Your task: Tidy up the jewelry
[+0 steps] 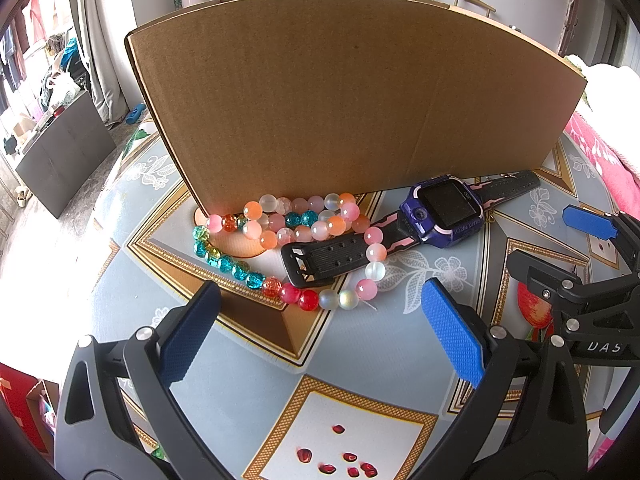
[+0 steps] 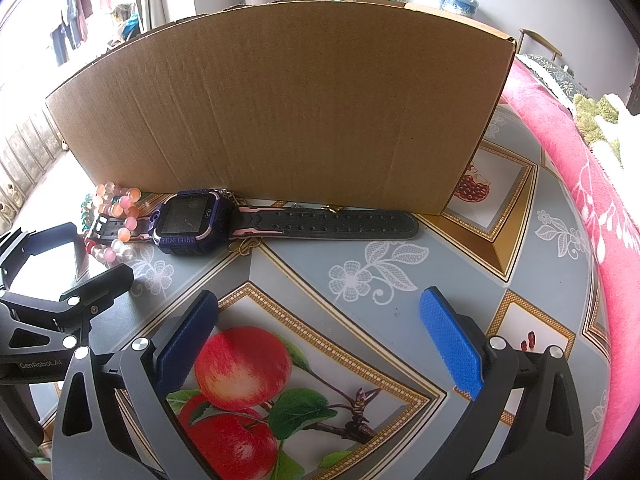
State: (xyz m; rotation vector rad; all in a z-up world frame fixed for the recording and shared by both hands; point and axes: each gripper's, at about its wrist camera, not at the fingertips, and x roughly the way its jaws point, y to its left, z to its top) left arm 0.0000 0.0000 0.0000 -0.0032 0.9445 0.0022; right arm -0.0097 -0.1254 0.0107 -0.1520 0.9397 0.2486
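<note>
Both the left tongs [image 1: 320,316] and the right tongs [image 2: 320,320] are held spread wide and empty above the desk [image 1: 360,360]. The bead bracelets [image 1: 288,236], tangled over the watch [image 1: 444,212] strap just before the cardboard box [image 1: 340,92], are probably best pinched at a free loop and lifted slowly. Glossy pink, orange, teal and red beads are seen.

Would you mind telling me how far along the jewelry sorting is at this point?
Nothing looks sorted yet. The purple smartwatch with black-and-pink strap and the tangled pink, orange and teal bead bracelets lie on the patterned tablecloth in front of the brown cardboard box. Nothing is in hand: the left tongs and the right tongs are open and empty. Everything remains.
</note>
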